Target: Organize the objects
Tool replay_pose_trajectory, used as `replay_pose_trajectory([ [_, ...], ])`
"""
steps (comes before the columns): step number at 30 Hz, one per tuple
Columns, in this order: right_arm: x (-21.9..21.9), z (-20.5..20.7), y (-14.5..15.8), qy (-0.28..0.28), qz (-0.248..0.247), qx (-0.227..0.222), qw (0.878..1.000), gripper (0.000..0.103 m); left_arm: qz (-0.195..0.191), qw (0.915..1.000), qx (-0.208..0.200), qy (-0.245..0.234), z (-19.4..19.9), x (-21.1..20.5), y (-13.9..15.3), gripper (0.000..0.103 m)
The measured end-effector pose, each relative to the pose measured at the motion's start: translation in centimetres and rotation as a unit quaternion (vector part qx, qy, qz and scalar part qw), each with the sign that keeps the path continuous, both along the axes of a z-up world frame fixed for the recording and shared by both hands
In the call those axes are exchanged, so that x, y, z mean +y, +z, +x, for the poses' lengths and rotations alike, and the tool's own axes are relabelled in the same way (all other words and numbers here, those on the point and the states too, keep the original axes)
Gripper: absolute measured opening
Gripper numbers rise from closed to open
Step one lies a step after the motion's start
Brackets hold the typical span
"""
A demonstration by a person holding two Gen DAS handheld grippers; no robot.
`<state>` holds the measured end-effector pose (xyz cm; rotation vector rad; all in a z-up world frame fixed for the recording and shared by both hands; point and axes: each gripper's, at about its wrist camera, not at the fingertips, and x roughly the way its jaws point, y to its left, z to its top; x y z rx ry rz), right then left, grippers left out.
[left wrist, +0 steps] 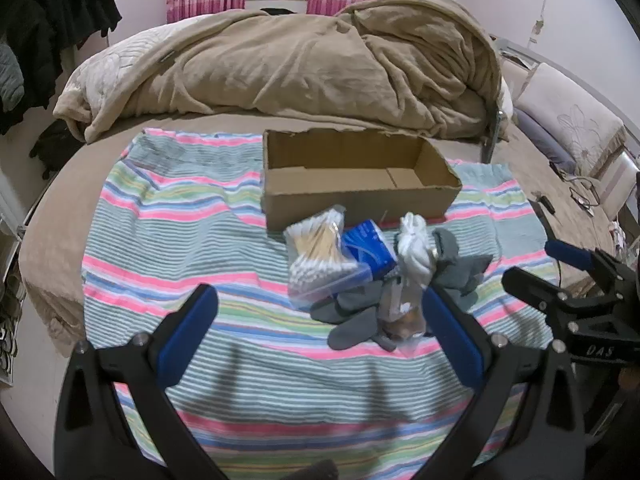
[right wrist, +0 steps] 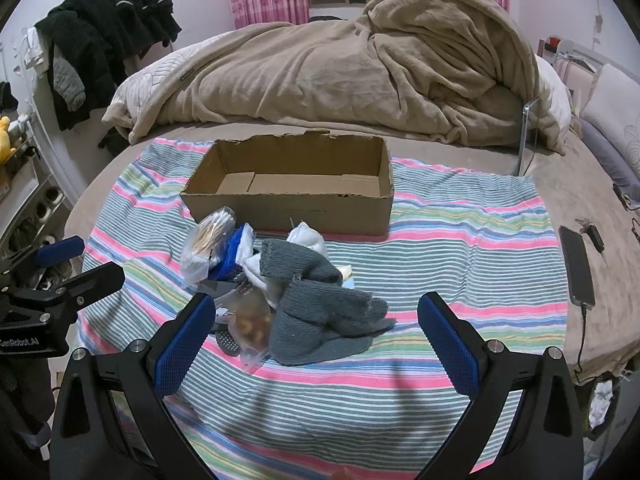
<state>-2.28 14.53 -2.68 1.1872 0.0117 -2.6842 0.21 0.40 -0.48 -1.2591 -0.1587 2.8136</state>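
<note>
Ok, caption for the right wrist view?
Open right gripper above grey socks piled before an empty cardboard box.

A striped cloth (left wrist: 200, 248) in pink, green and blue covers the near part of a bed. On it sits an open cardboard box (left wrist: 352, 178), nothing visible inside. Just in front of the box lies a small heap: a clear bag of cotton swabs (left wrist: 316, 256), a blue packet (left wrist: 370, 248), a white bundle (left wrist: 416, 248) and grey knitted gloves (left wrist: 452, 268). The left gripper (left wrist: 316, 320) hangs above the cloth, jaws spread wide, holding nothing. The right gripper (left wrist: 544, 268) enters from the right edge. A rumpled beige blanket (left wrist: 300, 68) lies behind.
</note>
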Motion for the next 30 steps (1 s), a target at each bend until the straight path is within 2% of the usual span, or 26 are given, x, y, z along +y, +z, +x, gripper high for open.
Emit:
replay_pose_trajectory([
  [30, -0.18, -0.06, -0.1, -0.003, -0.008, -0.009, 1.0, 0.103, 0.008, 1.0, 0.003, -0.005, 0.24, 0.17, 0.08, 0.102],
])
